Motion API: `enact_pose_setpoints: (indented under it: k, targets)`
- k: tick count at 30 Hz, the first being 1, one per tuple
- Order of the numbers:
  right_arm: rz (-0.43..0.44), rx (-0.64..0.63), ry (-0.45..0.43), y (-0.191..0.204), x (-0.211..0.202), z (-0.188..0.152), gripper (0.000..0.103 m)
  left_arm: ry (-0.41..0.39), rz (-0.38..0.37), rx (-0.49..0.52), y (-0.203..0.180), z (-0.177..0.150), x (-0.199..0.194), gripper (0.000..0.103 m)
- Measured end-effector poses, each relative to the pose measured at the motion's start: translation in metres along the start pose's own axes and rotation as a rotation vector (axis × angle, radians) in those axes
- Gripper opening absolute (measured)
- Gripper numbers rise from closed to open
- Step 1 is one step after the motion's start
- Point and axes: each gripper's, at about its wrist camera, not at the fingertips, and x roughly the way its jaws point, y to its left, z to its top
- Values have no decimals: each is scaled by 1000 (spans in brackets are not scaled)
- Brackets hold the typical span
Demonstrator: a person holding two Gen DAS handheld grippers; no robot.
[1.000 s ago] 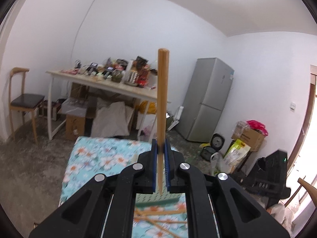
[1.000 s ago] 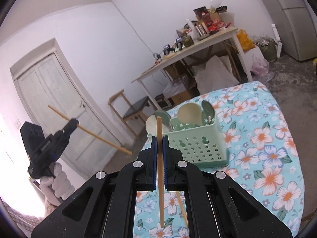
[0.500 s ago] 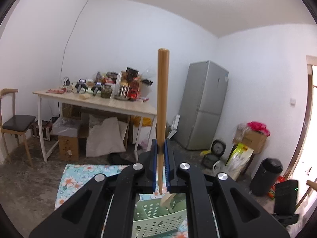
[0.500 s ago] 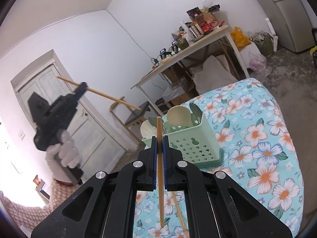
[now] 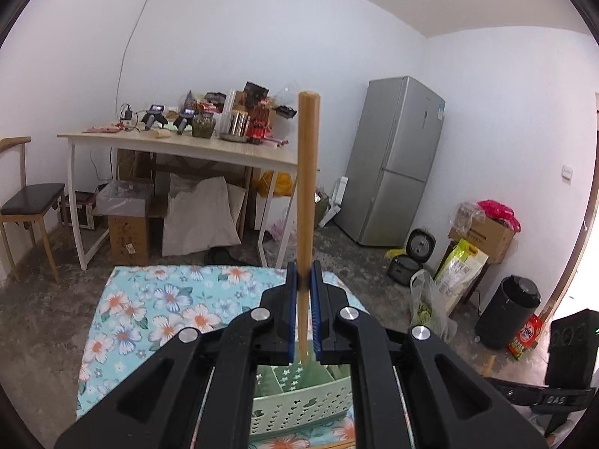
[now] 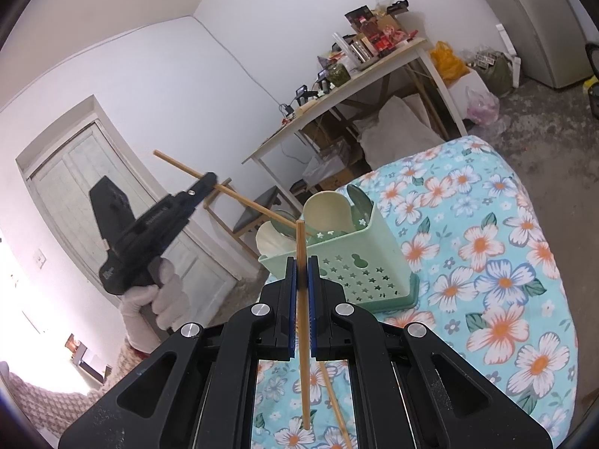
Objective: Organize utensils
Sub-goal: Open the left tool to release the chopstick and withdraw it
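White walls close the room, with a cluttered desk at centre left of the left wrist view and a grey fridge to its right. Lower down, a floral cloth covers the work surface. At the frame's middle the left gripper is clamped on a chopstick, whose long axis runs straight up the frame, blunt end high, tip low over the green caddy at bottom centre.

From the right wrist view, the left gripper sits at mid left in a white-gloved hand, its chopstick slanting from upper left down towards the green caddy, which holds spoons. At centre the right gripper pinches a second chopstick, near vertical in frame. A loose chopstick lies on the cloth beside it.
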Motion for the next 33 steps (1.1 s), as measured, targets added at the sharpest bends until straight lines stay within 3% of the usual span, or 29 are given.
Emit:
enact_pose_setpoints:
  k: [12, 13, 15, 18, 26, 33]
  targets:
    - [-11, 6, 6, 0, -1, 0, 4, 108, 45, 26, 2, -36, 38, 7]
    - [-12, 7, 7, 0, -1, 0, 4, 112, 45, 24, 3, -37, 39, 9]
    - [-13, 9, 8, -1, 0, 0, 4, 112, 49, 16, 5, -39, 37, 32]
    - [-13, 8, 10, 0, 1, 1, 4, 101, 63, 10, 9, -40, 30, 51]
    - [-25, 7, 2, 3, 1, 2, 4, 64, 70, 19, 11, -43, 4, 68]
    - [-38, -40, -33, 21, 0, 17, 4, 57, 65, -4, 27, -57, -29, 73]
